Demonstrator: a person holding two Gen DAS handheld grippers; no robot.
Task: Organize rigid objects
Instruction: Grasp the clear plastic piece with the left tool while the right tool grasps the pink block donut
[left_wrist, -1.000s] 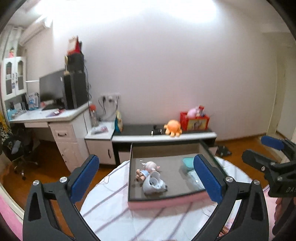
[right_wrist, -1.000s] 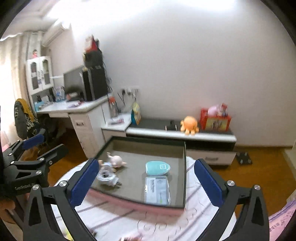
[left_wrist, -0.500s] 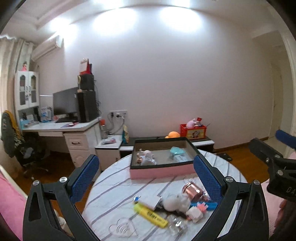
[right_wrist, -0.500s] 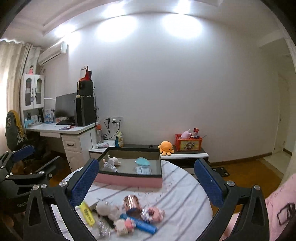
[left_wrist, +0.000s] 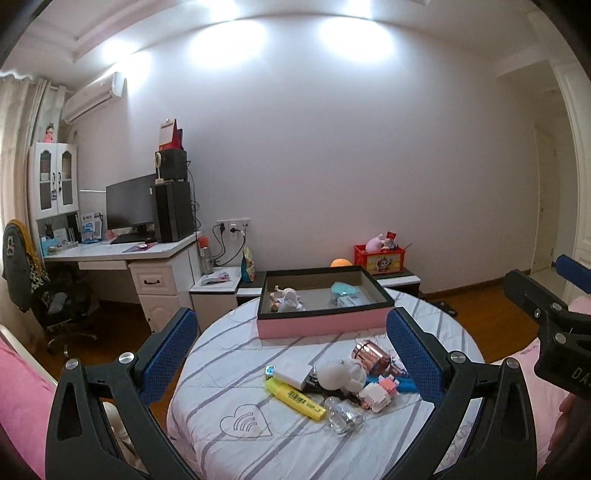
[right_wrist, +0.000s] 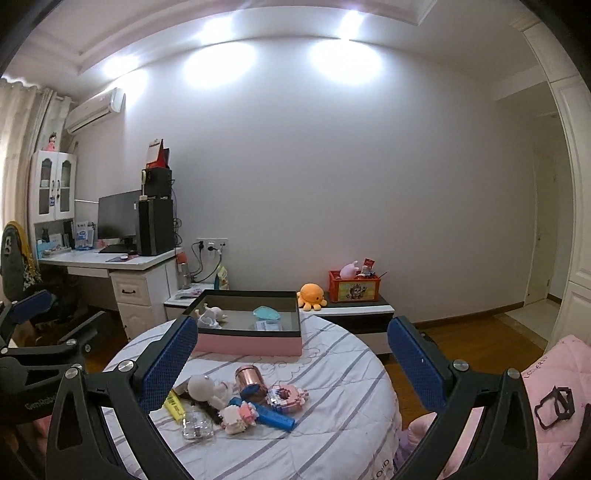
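A pink tray (left_wrist: 319, 325) sits at the table's (left_wrist: 229, 373) far side. Near it lies a clutter: highlighter (left_wrist: 295, 396), copper jar (left_wrist: 370, 357), white doll (left_wrist: 338, 374). Left gripper (left_wrist: 291, 354) and right gripper (right_wrist: 291, 354), both spread and empty, hang above the near edge.

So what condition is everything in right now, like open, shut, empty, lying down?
left gripper: open, holding nothing, above the table
right gripper: open, holding nothing
pink tray: open-topped, partly filled with a few small things
copper-coloured can: lying on its side on the cloth
yellow highlighter: lying flat, cap on
clear bottle: lying on its side
white figure: lying in the pile, outside the tray
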